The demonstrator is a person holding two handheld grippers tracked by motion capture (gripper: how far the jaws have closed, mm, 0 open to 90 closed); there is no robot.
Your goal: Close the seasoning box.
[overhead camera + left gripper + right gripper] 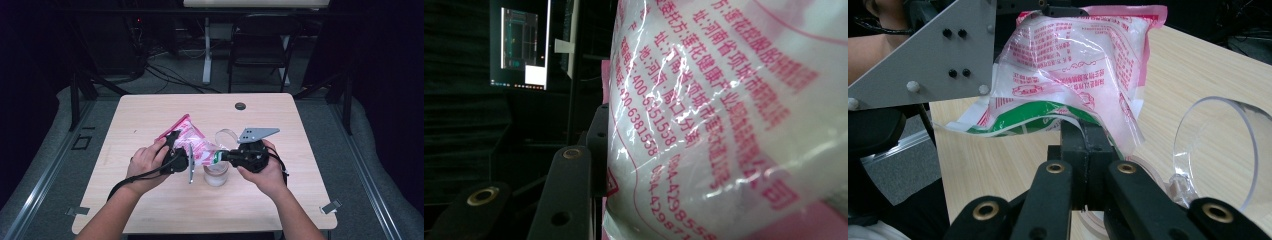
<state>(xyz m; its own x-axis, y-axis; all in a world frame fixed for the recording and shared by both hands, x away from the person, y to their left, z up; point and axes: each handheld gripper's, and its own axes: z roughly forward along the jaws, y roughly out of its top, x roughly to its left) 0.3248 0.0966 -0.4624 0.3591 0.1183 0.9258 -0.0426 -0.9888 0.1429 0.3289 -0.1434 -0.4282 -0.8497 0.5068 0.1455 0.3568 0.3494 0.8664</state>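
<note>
Both claws grip the pink-printed plastic powder bag (192, 142) tilted over the clear jar (216, 172); pouring looks begun, jar nearly empty

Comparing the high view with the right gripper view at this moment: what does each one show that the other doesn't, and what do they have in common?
High view alone: the whole wooden table, a dark round plug near its far edge, a folding chair beyond it, the person's two forearms, and the clear jar standing under the bag.

Right gripper view alone: the right gripper seen close, its jaws pinched on the bag's green-printed corner, and the bag's red print.

Both: the pink and white plastic bag held up between the two grippers, the jar's clear hinged lid, and the left gripper's grey plate.
</note>
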